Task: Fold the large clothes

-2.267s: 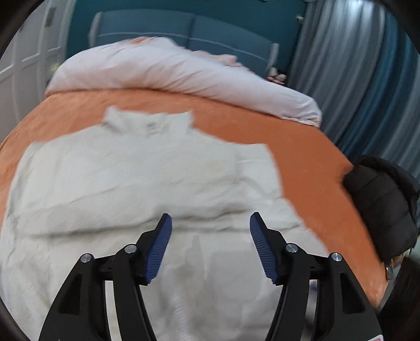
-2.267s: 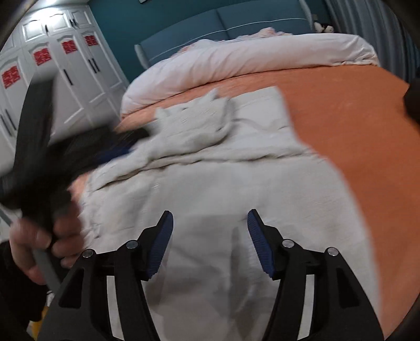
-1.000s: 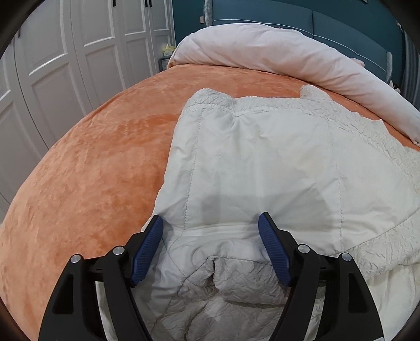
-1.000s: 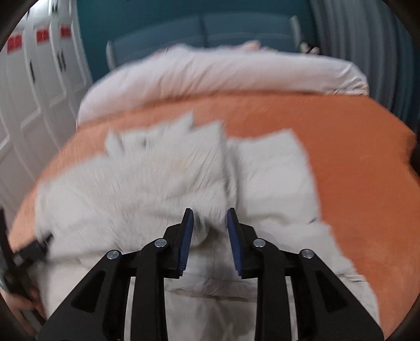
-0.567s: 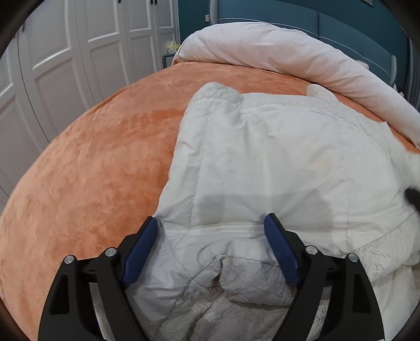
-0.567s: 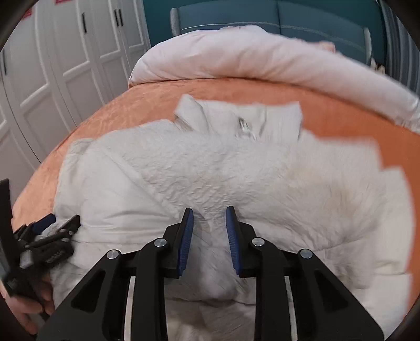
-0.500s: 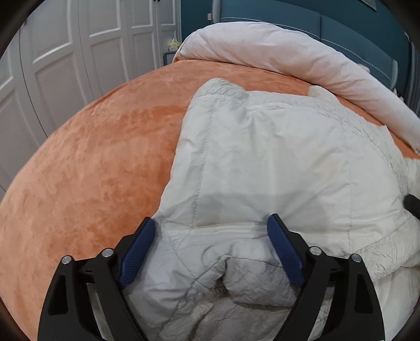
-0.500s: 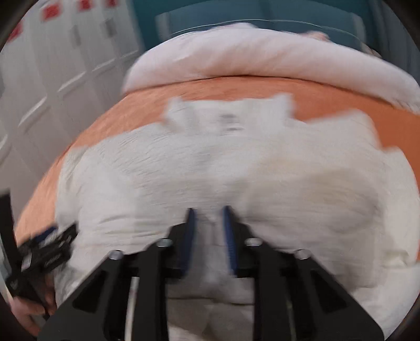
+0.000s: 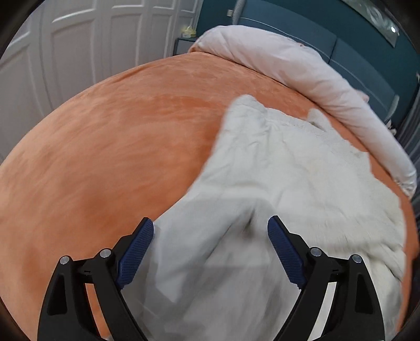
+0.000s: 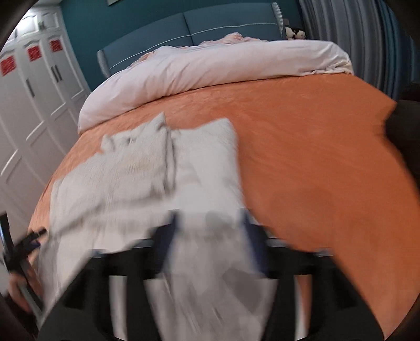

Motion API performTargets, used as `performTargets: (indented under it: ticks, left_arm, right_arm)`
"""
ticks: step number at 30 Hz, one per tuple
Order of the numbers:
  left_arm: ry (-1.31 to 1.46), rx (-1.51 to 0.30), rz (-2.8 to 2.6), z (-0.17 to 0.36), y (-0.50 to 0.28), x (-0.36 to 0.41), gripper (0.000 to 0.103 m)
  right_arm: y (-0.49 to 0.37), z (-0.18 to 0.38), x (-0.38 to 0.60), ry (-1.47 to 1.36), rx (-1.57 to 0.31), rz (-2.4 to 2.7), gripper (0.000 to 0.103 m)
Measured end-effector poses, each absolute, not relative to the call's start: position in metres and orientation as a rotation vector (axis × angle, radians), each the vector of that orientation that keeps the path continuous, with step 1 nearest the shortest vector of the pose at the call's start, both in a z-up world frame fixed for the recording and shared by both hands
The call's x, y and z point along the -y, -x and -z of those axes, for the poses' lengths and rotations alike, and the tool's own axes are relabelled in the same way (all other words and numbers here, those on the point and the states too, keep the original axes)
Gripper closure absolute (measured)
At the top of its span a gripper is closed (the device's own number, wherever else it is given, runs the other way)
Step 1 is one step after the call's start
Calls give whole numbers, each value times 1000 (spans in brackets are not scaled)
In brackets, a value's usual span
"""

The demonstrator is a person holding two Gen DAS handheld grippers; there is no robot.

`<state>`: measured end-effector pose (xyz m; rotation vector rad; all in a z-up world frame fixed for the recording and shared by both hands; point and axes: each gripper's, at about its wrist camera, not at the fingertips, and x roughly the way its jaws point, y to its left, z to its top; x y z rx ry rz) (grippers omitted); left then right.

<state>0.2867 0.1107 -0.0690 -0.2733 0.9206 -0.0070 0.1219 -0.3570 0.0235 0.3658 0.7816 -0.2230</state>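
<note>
A large white quilted jacket point(image 9: 288, 170) lies flat on the orange bed cover point(image 9: 118, 144), collar toward the duvet. My left gripper point(image 9: 210, 223) hovers open over the jacket's near left edge, with nothing pinched between its blue pads. In the right wrist view the jacket point(image 10: 147, 168) shows one side folded in over its body. My right gripper point(image 10: 210, 220) is blurred, and its jaws are opening wide above the near cloth without pressing on it. The left gripper point(image 10: 29, 241) shows small at that view's left edge.
A rolled pale duvet point(image 10: 210, 65) runs along the blue headboard point(image 10: 210, 23). White wardrobe doors point(image 9: 65, 52) stand left of the bed. A dark garment point(image 10: 404, 126) sits at the bed's right edge by grey curtains. A hand point(image 10: 18, 286) holds the left gripper's handle.
The right gripper, earlier shut on a fold of the jacket, has let go, spread its jaws and swung to the right. The left gripper has drawn back to the left, still open.
</note>
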Motion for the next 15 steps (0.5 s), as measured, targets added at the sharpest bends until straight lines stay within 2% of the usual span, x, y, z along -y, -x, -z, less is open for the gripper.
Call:
performTargets:
  ticks: [6, 9, 11, 12, 13, 14, 15]
  left_arm:
    - [431, -1077, 43, 70, -191, -181, 16]
    - [487, -1158, 90, 82, -152, -188, 16]
    - [447, -1133, 132, 81, -128, -180, 16]
    - [410, -1142, 150, 80, -120, -172, 20]
    - [399, -1145, 156, 79, -116, -169, 37]
    - [406, -1149, 186, 79, -112, -166, 54]
    - [419, -1161, 216, 76, -109, -161, 71]
  right_arm:
    - [10, -2, 361, -420, -965, 197, 31]
    - [48, 19, 356, -562, -1037, 147, 31]
    - [58, 32, 347, -640, -1060, 111, 31]
    - [60, 34, 343, -650, -1048, 123, 38]
    - [58, 33, 339, -641, -1042, 135, 59]
    - [55, 29, 335, -651, -1033, 103, 74]
    - [55, 19, 334, -664, -1005, 99, 84]
